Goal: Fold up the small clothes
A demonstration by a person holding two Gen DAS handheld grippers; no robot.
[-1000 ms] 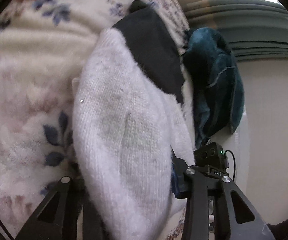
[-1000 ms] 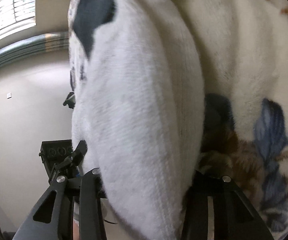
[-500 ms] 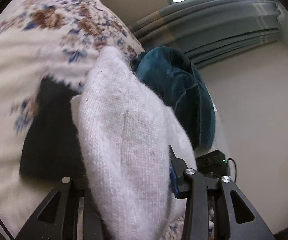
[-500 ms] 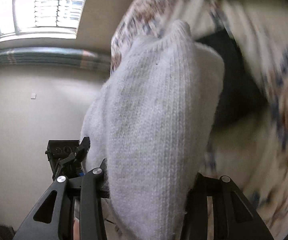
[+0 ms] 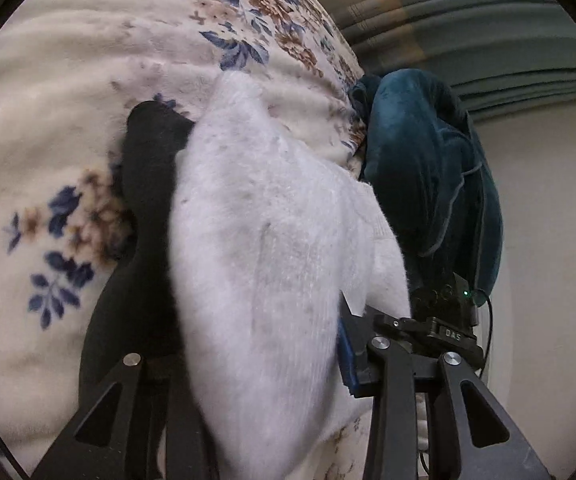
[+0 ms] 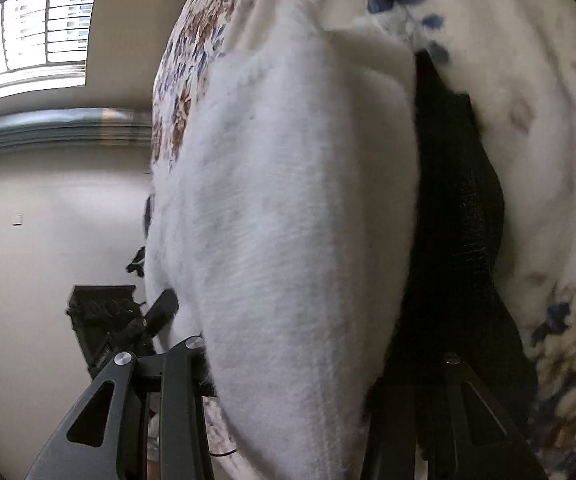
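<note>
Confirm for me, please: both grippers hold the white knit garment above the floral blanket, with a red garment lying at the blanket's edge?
Not quite: that garment is dark teal, not red, as the left wrist view shows. Both grippers do hold the white knit garment above the floral blanket.

Left wrist view: mounted just behind the left gripper (image 5: 272, 364), looking forward along its fingers, pressed very close to a white knit garment (image 5: 264, 248) filling the middle. Beyond it, a floral blanket (image 5: 68, 128), a dark teal garment (image 5: 420, 160) to the right, with wall and curtain (image 5: 468, 32) at far right.

Right wrist view: set likewise behind the right gripper (image 6: 308, 364), equally close, facing the same white knit garment (image 6: 288, 200) from its other side. Wall and window (image 6: 28, 36) at left.

Shared by both: the knit, a black cloth (image 5: 144, 216) (image 6: 456, 220) beside it, the floral blanket (image 6: 548, 140), the curtain (image 6: 48, 128).
</note>
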